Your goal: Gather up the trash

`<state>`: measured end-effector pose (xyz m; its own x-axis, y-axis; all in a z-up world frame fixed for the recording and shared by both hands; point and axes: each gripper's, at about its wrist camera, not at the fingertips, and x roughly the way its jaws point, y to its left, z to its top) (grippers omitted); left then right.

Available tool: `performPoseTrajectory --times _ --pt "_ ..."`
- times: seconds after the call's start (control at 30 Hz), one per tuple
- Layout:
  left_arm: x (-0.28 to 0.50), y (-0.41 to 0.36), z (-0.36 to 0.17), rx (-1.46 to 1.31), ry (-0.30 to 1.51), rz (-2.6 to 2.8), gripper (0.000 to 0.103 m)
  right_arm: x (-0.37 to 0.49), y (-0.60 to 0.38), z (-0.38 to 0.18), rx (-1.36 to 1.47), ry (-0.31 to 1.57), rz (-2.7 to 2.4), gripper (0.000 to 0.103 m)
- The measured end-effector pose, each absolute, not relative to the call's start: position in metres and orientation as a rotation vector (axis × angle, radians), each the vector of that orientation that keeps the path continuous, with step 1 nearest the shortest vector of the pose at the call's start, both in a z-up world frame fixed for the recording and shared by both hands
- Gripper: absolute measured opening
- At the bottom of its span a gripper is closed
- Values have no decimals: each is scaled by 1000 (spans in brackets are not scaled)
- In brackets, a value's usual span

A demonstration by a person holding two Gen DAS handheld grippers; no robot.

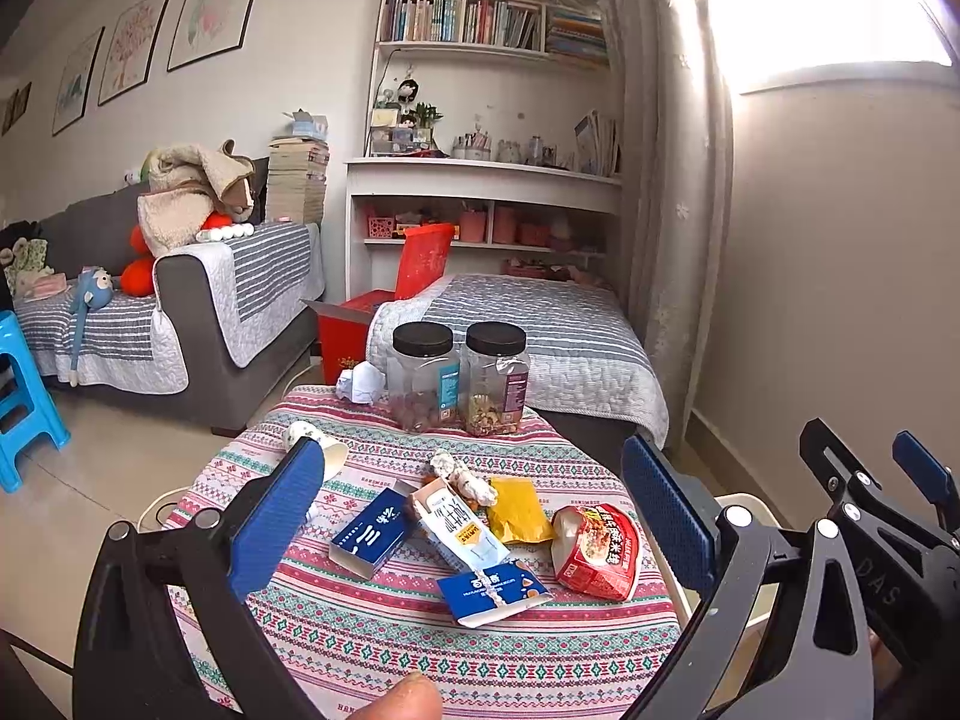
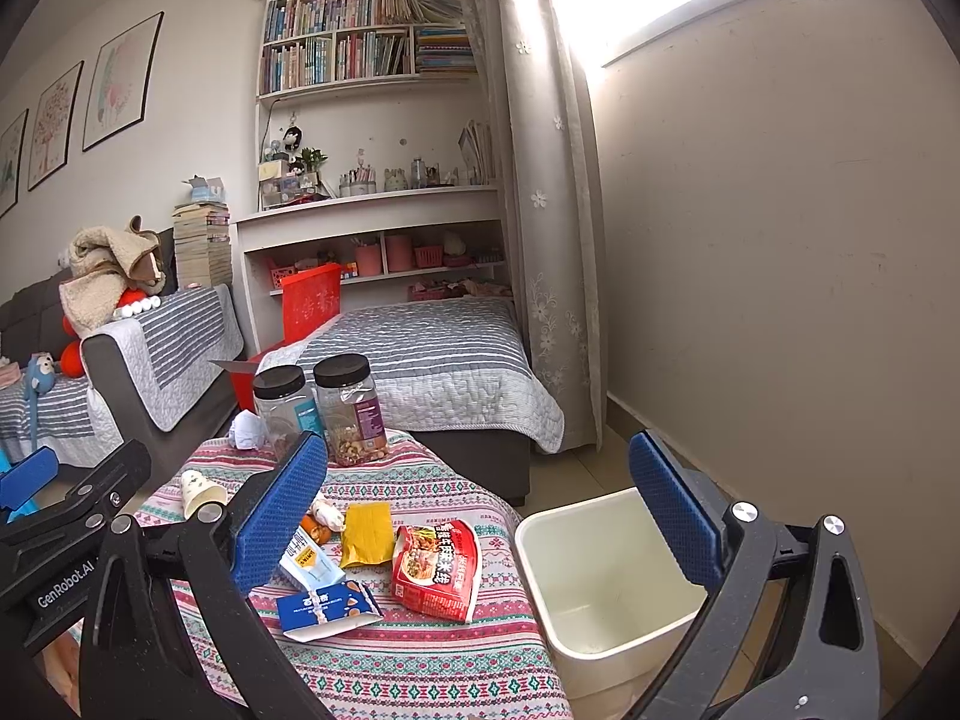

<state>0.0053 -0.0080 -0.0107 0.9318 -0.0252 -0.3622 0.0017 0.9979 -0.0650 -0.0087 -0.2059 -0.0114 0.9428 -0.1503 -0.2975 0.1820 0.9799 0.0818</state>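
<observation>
Both claws hover level over the table with jaws spread wide, empty: left gripper (image 1: 480,504) mid-frame, right gripper (image 2: 486,510) lower centre. Five wrappers (image 1: 597,549) lie centre-table; the white bin (image 2: 606,576) sits lower right. Beyond, two jars (image 1: 497,378) stand.

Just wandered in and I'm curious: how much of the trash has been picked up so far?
Nothing looks done: the bin looks empty. Nothing is in hand; the left claw and right claw are both open. Left on the table: red packet, yellow packet, blue box, paper cup.
</observation>
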Motion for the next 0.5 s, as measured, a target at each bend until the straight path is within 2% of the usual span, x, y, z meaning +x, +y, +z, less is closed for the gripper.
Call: performPoseTrajectory --times 0.5 --pt "6 -4 -15 -65 381 -15 96 -8 -210 -16 110 307 -175 96"
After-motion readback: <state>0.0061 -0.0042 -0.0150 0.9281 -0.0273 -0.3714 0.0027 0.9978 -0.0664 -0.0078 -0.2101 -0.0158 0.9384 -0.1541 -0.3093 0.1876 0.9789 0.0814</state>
